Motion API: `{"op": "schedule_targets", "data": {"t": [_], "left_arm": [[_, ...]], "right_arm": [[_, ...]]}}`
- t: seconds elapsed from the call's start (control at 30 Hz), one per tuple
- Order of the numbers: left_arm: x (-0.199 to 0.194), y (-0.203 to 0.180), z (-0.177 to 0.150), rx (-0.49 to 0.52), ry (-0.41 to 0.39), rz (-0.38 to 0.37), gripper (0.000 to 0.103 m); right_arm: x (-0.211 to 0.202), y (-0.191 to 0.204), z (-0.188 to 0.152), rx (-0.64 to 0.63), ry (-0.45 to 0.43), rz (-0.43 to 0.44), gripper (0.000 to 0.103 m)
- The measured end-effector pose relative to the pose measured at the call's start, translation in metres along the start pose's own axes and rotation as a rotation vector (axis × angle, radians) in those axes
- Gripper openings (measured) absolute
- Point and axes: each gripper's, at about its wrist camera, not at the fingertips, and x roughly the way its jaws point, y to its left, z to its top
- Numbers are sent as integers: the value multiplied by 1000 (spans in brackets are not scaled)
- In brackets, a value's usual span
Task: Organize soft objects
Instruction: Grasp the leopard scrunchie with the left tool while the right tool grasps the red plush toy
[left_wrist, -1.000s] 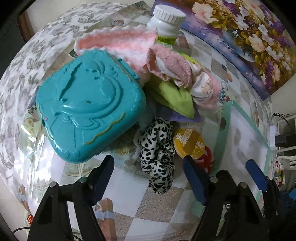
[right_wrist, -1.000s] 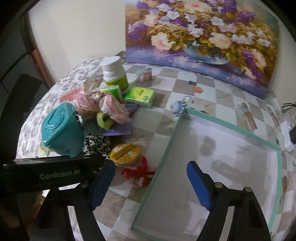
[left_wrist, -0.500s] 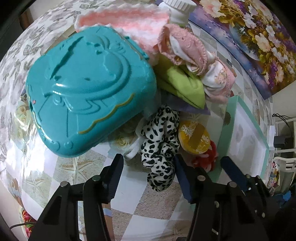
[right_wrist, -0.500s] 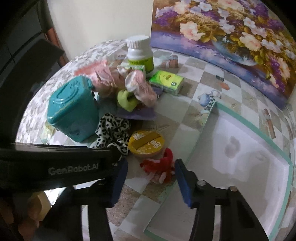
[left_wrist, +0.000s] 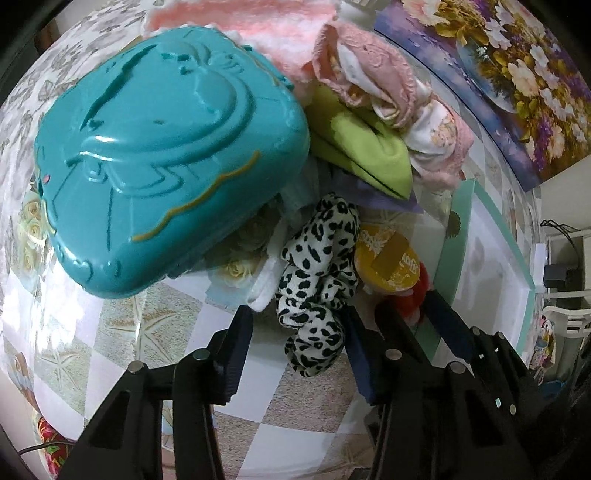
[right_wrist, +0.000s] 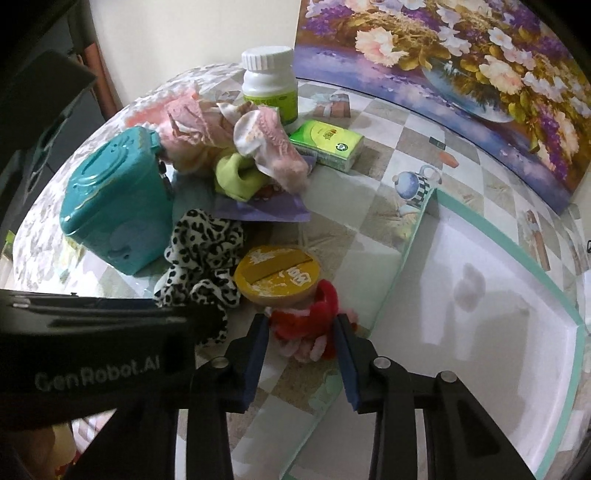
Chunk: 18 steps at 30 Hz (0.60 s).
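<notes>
A black-and-white leopard-print scrunchie (left_wrist: 317, 291) lies on the table between the fingers of my left gripper (left_wrist: 297, 347). The jaws are closing, and a gap shows at the left pad. A red and pink fluffy scrunchie (right_wrist: 306, 328) sits by the tray's corner, and my right gripper (right_wrist: 301, 343) is closing on it, with both pads against its sides. In the left wrist view that right gripper (left_wrist: 417, 314) stands just right of mine. Pink cloths (right_wrist: 266, 144) and a green cloth (right_wrist: 236, 177) are heaped behind.
A white tray with a teal rim (right_wrist: 417, 236) lies at the right. A teal plastic case (left_wrist: 166, 155) stands left of the leopard scrunchie, and a yellow round tin (right_wrist: 277, 273) sits between the two scrunchies. A white bottle (right_wrist: 269, 85), a green pack (right_wrist: 327, 144) and a flower painting (right_wrist: 461, 55) stand behind.
Both grippers have come down closer to the table and their jaws have narrowed. The left now straddles the leopard scrunchie, and the right has closed in on the red one.
</notes>
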Motion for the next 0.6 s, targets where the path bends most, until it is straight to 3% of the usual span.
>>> {"op": "schedule_targets", "data": {"t": [0.17, 0.6], "left_arm": [[5, -9, -8, -14, 15, -43, 33], [-15, 27, -19, -73, 14, -144, 25]], "right_arm": [[2, 4, -1, -21, -1, -18, 33], [-19, -7, 4, 43, -33, 76, 31]]}}
